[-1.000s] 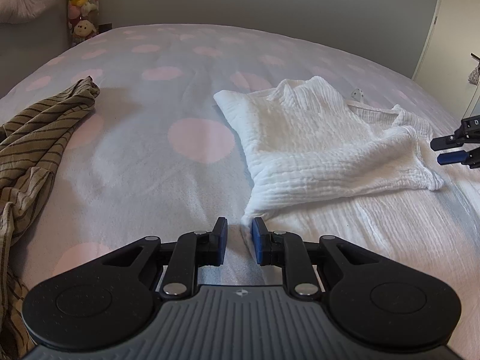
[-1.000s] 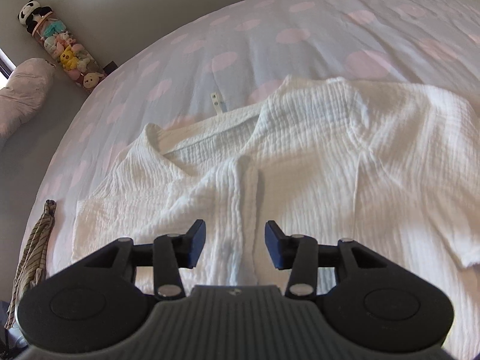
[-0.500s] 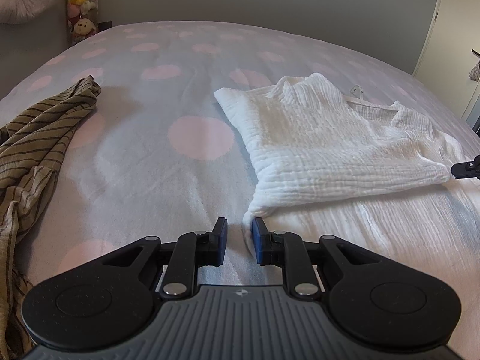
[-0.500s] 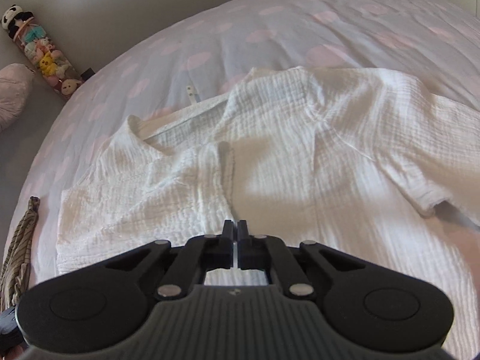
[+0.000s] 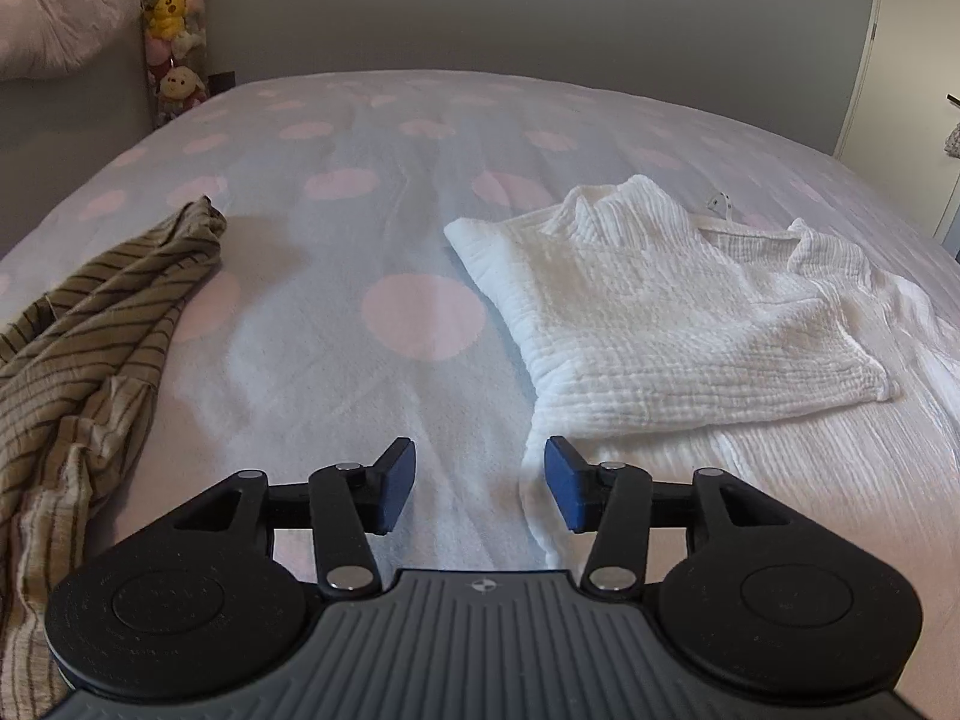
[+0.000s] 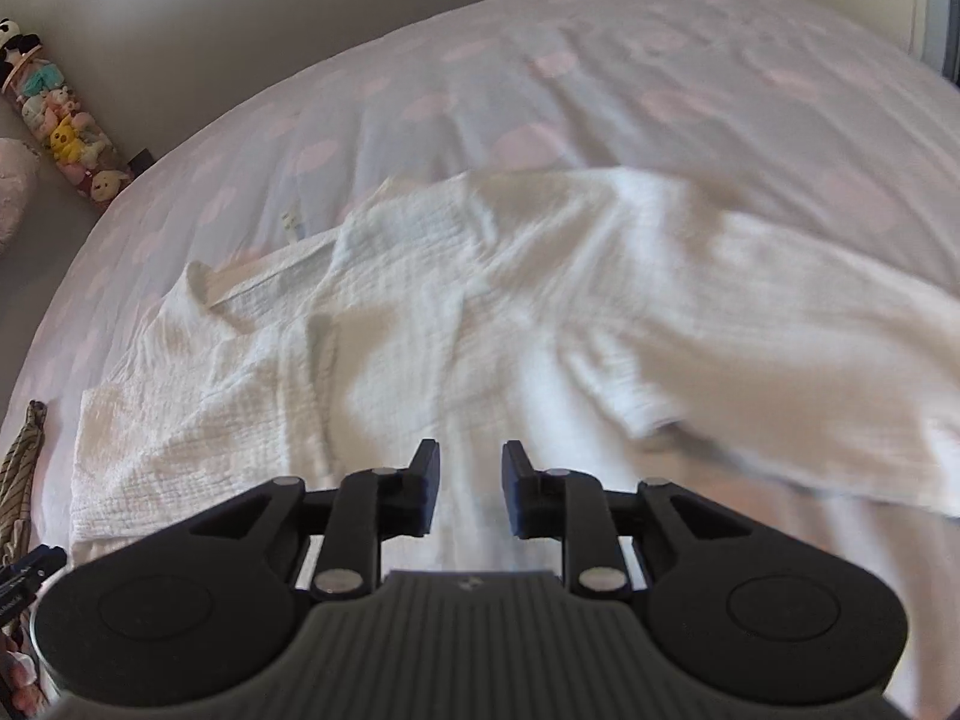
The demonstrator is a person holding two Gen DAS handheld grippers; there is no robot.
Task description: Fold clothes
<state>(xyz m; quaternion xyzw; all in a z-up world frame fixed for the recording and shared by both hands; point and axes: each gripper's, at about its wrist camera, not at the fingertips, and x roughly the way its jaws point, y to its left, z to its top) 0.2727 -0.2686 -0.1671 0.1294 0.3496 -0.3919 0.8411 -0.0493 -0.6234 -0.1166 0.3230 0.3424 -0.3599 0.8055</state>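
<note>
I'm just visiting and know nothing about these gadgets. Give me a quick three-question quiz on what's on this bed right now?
1. True or false: the left hand-held gripper is clamped on the white shirt.
2. Which garment lies at the left of the bed? A) striped brown garment B) blue jeans C) red towel
3. Fill in: the bedspread has pink ____.

Key: 1 false, its jaws stand open; 2 A; 3 dots.
</note>
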